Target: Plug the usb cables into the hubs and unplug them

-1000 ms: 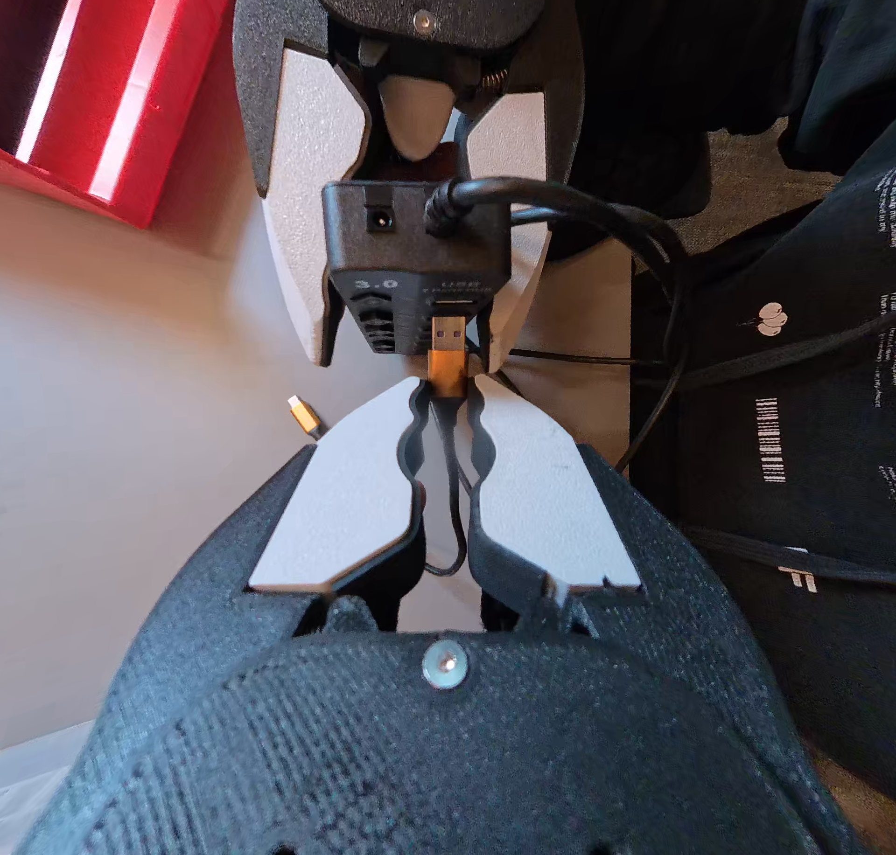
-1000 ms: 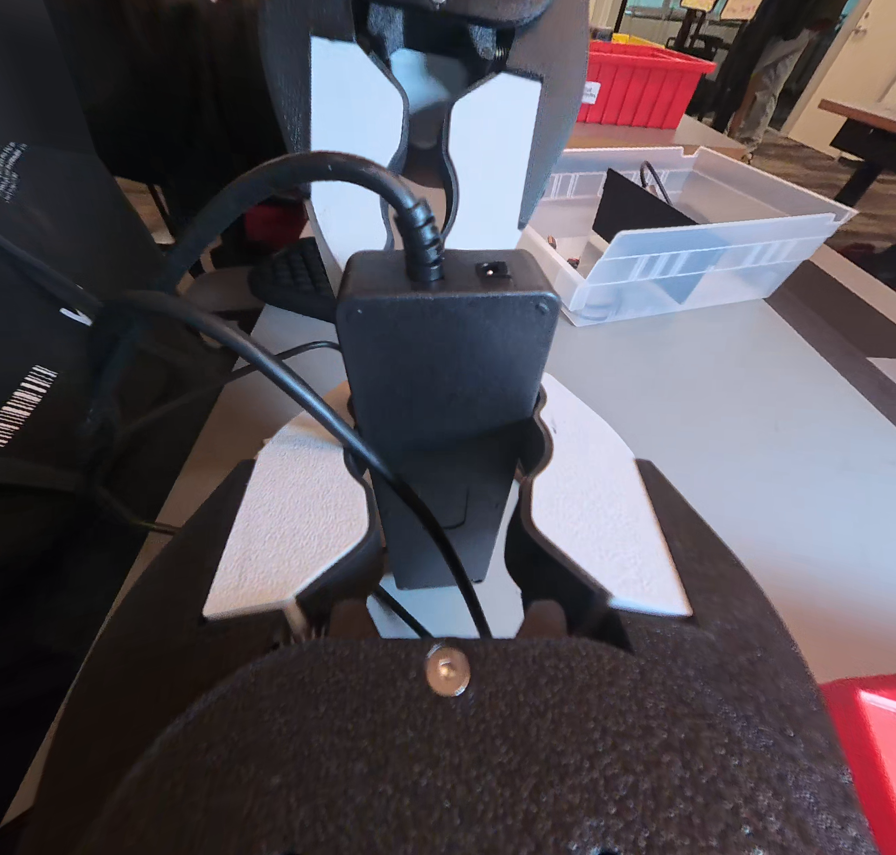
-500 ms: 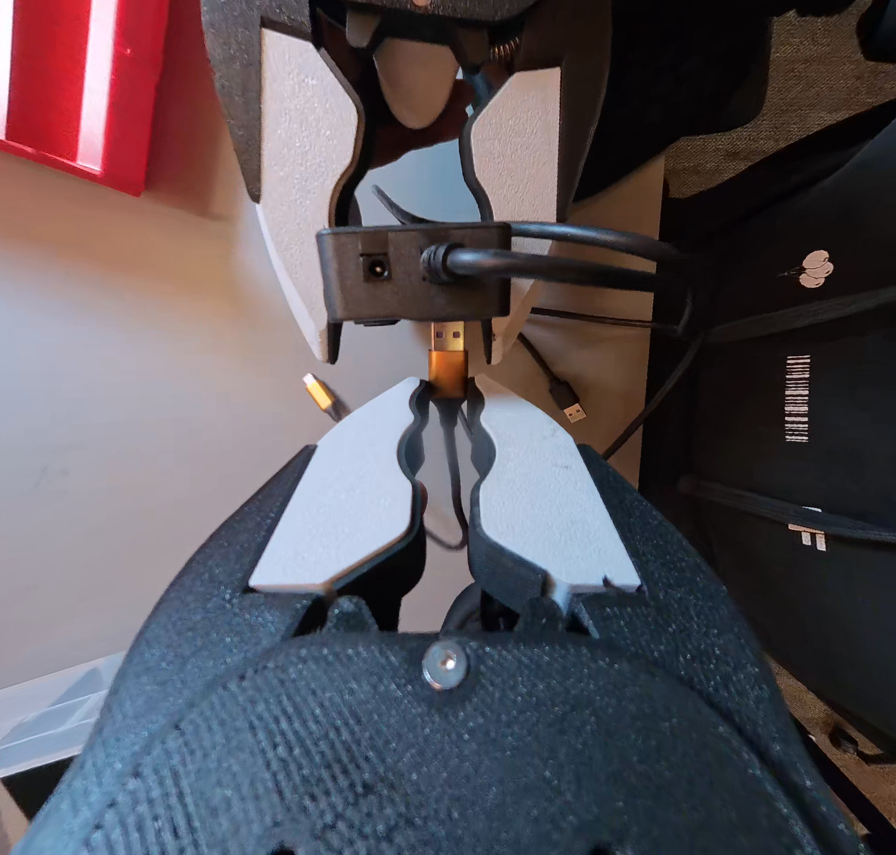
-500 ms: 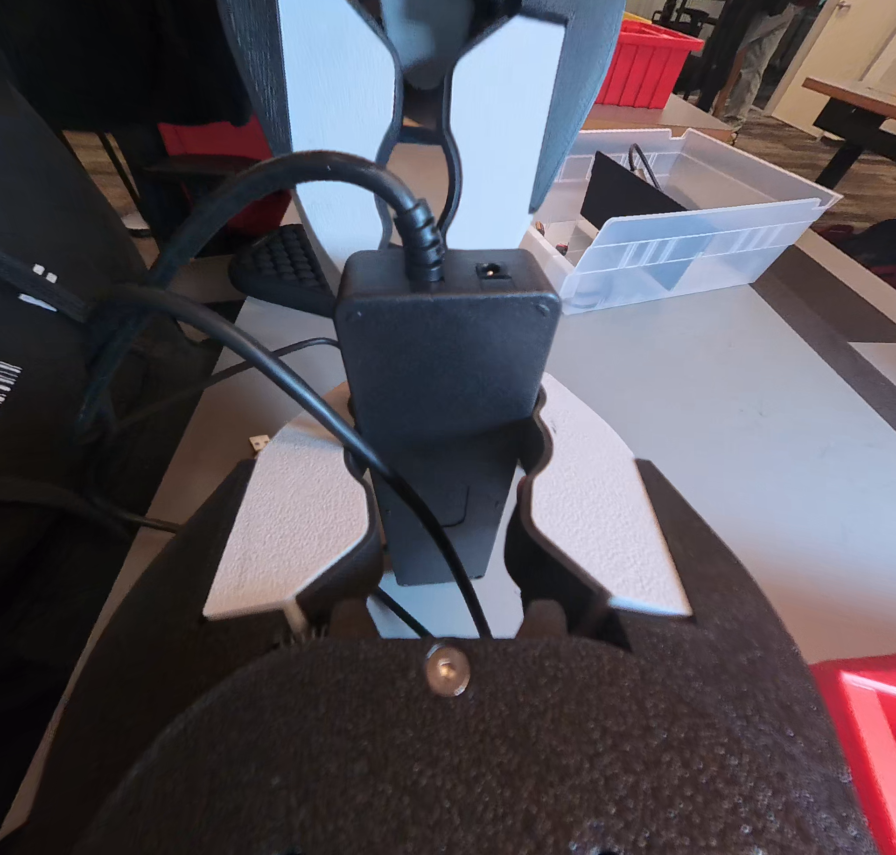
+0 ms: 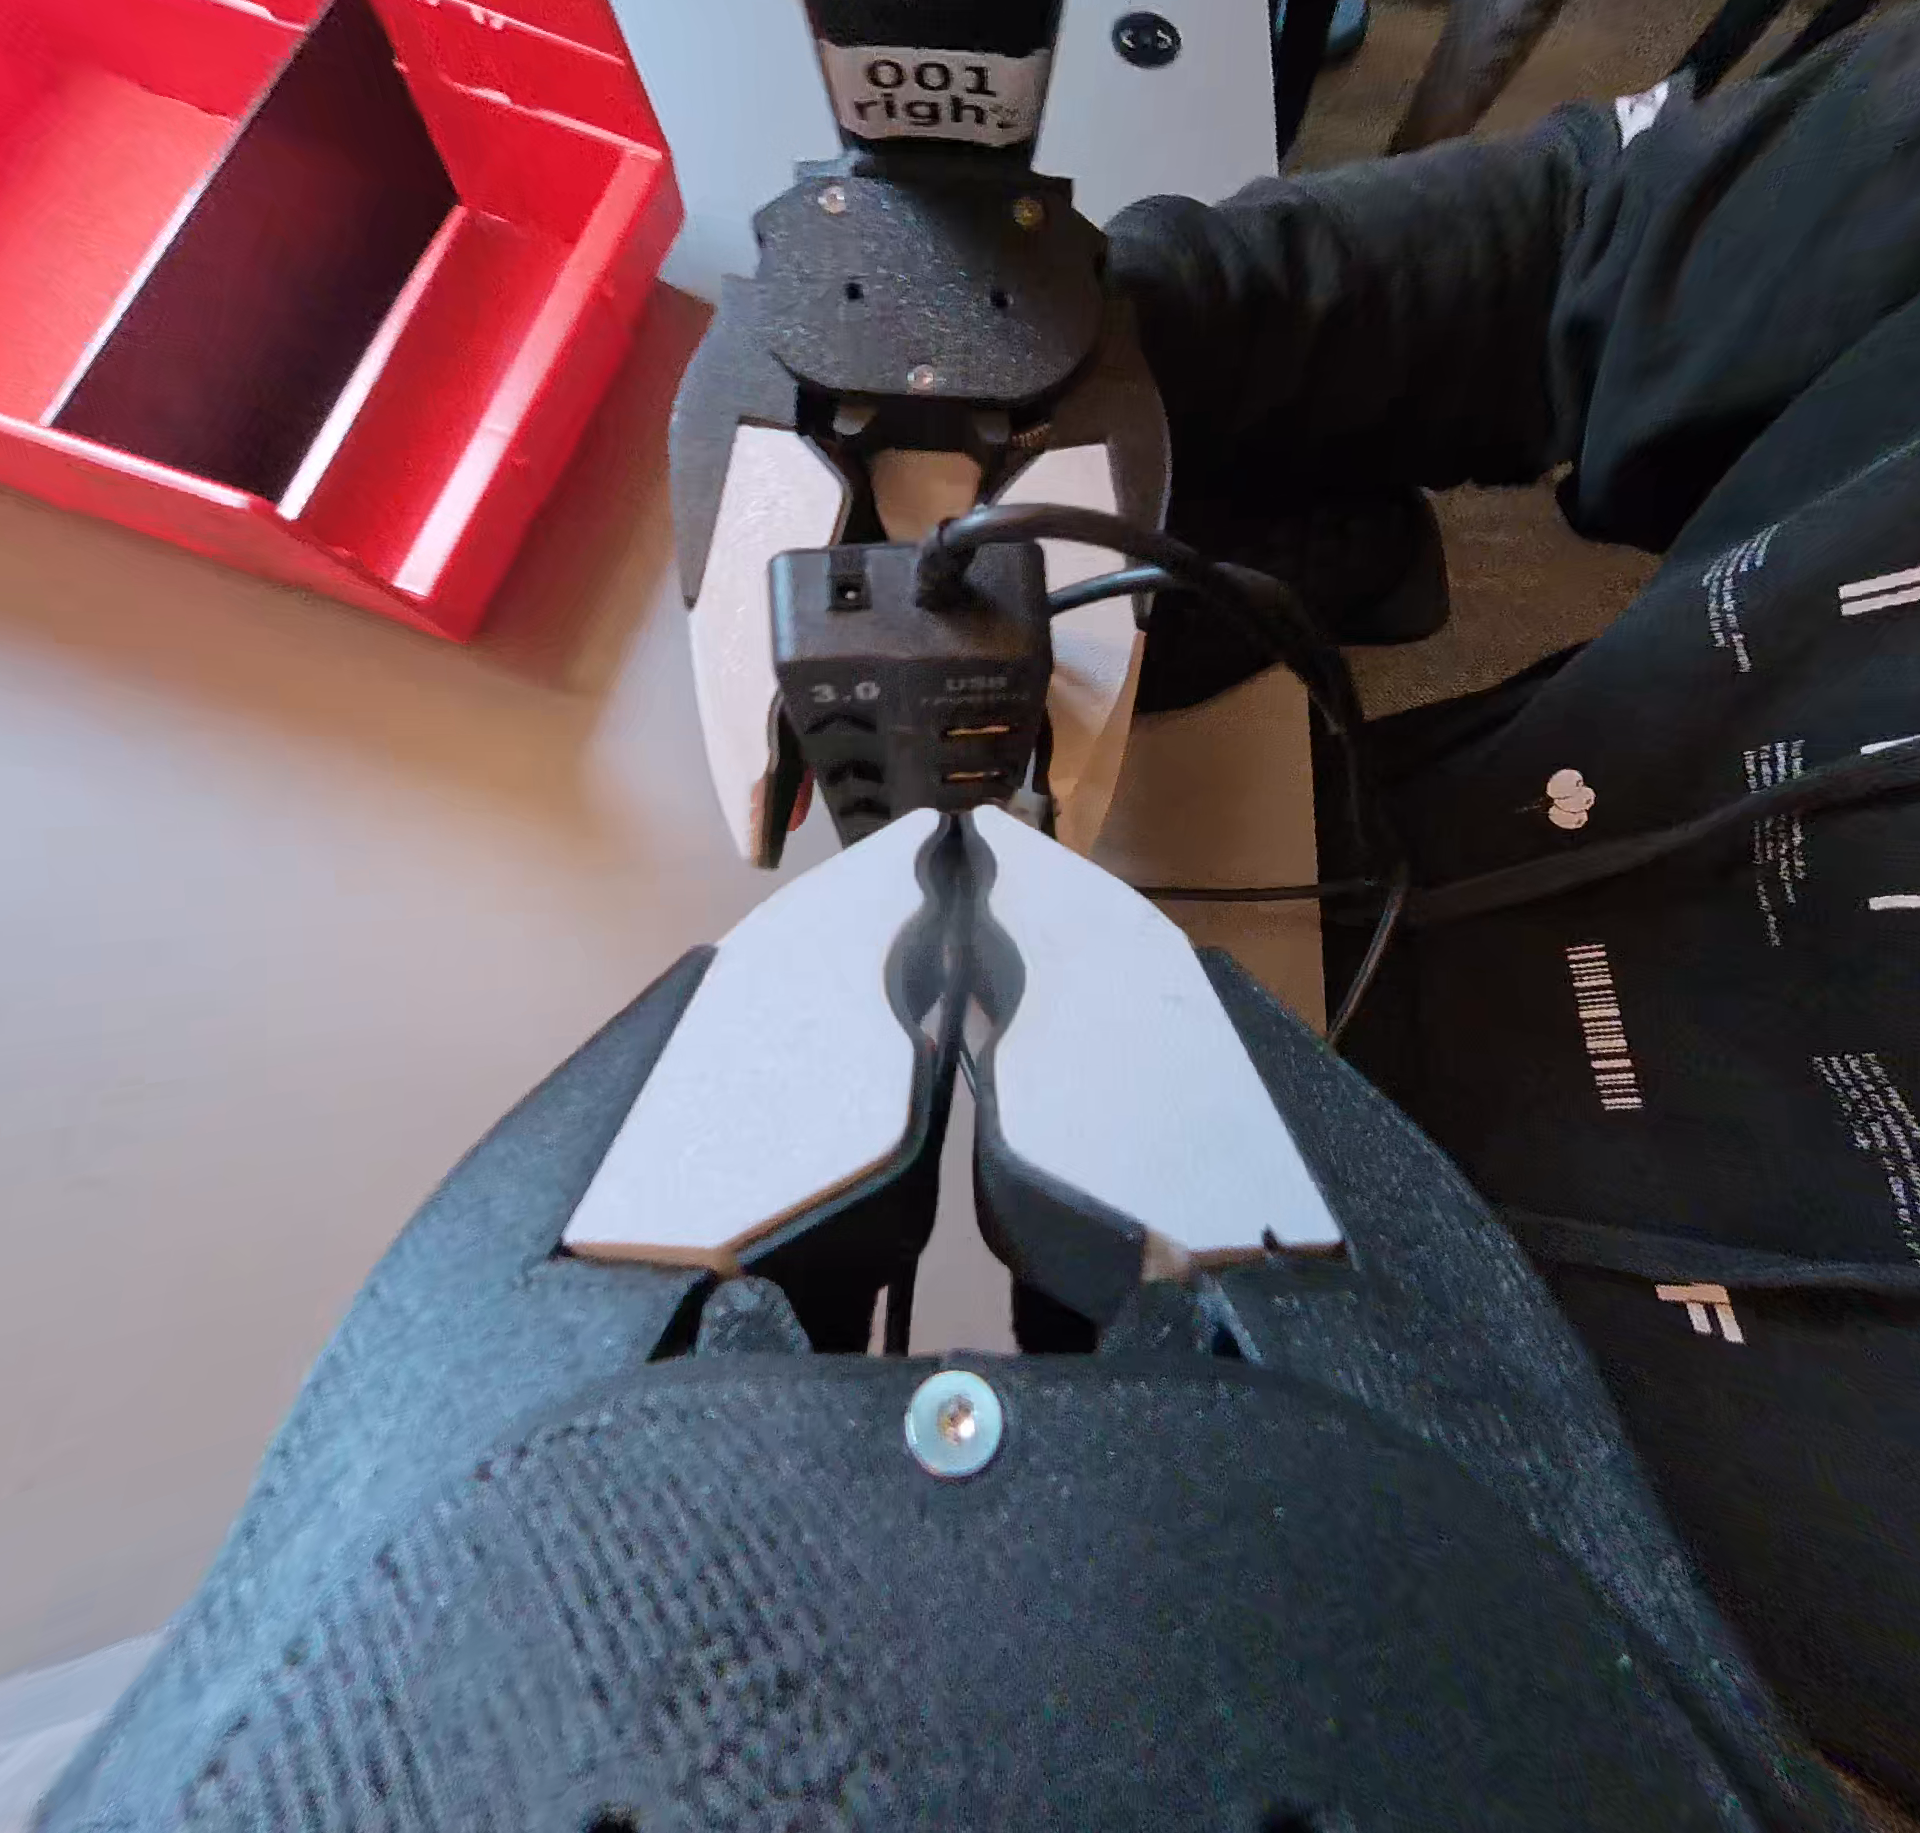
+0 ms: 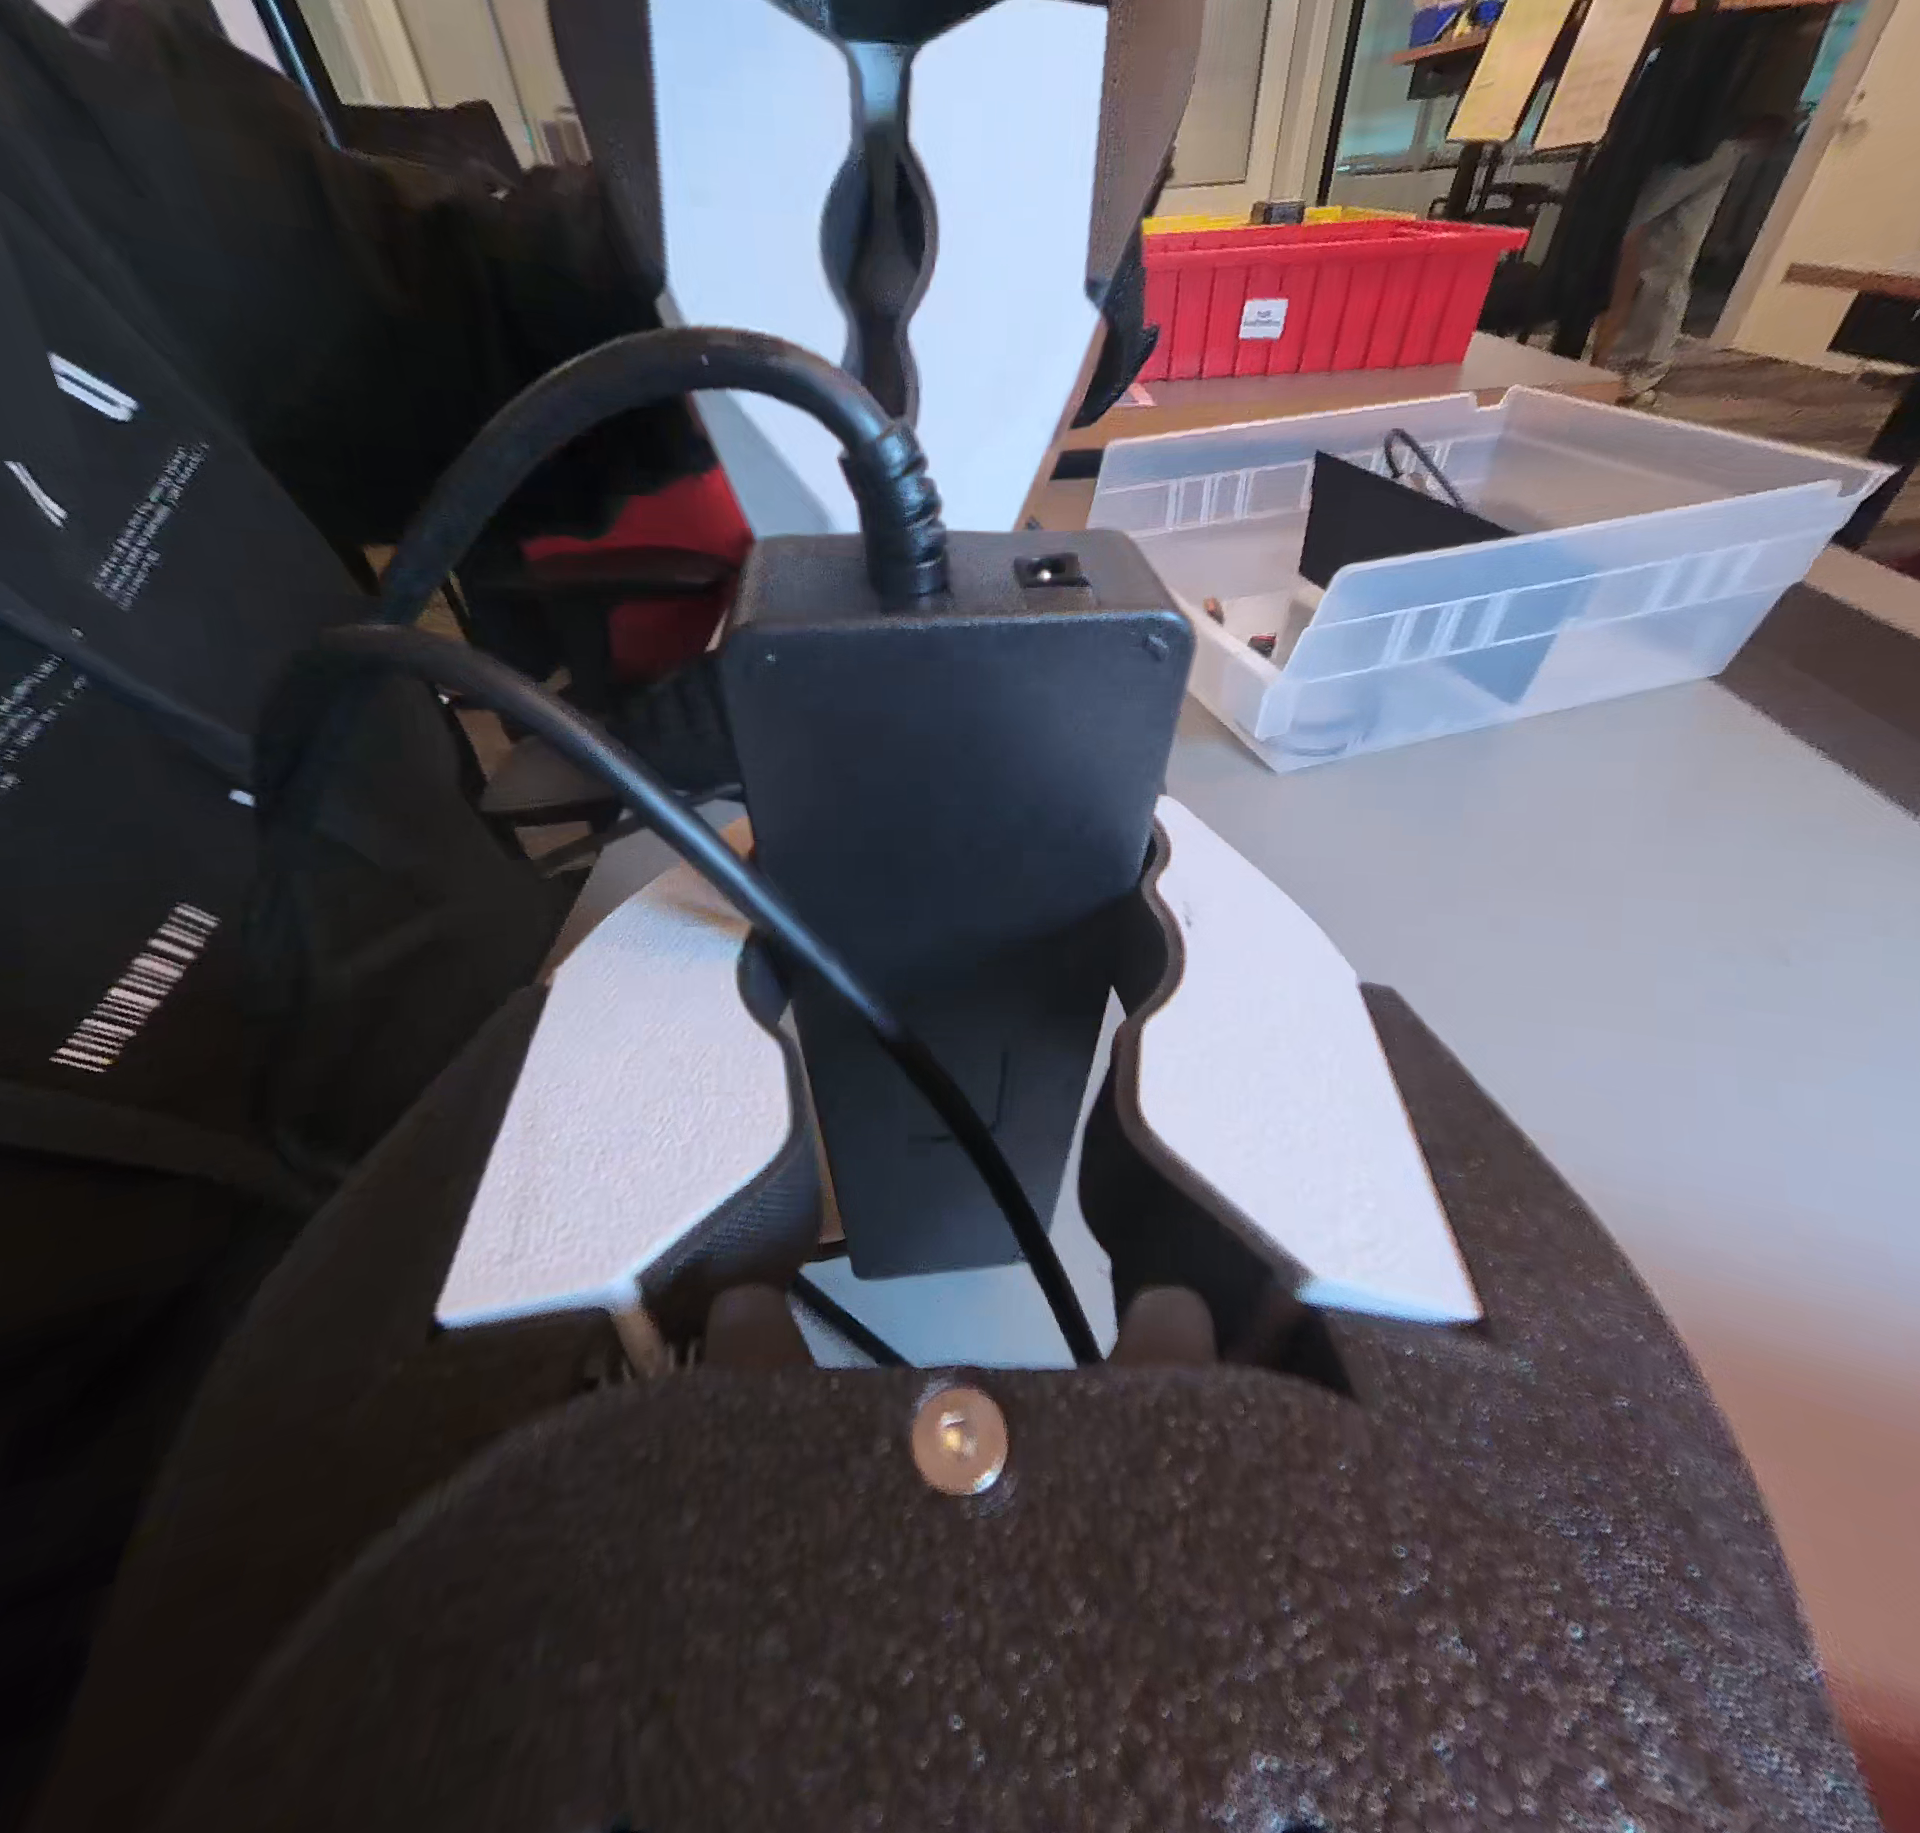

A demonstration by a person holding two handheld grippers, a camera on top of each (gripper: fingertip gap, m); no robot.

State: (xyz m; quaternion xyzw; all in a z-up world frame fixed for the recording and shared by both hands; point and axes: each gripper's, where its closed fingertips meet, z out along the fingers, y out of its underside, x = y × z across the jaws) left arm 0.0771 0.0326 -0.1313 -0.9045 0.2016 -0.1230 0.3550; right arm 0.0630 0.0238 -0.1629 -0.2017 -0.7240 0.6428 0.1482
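My right gripper [image 6: 951, 900] is shut on a black USB hub [image 6: 951, 744] and holds it upright above the grey table [image 6: 1558, 952]. In the left wrist view the hub [image 5: 909, 640] faces me, and two orange slots [image 5: 977, 753] show on its port side. My left gripper [image 5: 956, 822] is shut, its tips right at the hub's lower end. A thin black USB cable [image 5: 951, 1014] runs between its fingers up to the tips. No orange plug shows at the fingertips. The left gripper also shows in the right wrist view [image 6: 904, 412], behind the hub. The hub's thick lead [image 6: 623, 401] loops off to the left.
A red divided bin [image 5: 260, 225] stands on the table, left of the hub. A clear plastic tray [image 6: 1507, 578] and a red crate [image 6: 1320, 297] stand farther back. A person in black clothing [image 5: 1662, 848] is close on the right. Another person [image 6: 1683, 173] stands far back. Only a small space, under 4 cm, lies between the two pairs of fingers.
My left gripper held an orange USB plug just short of the hub. Its fingers have since closed fully on the cable at the hub's end, and the plug is out of sight.
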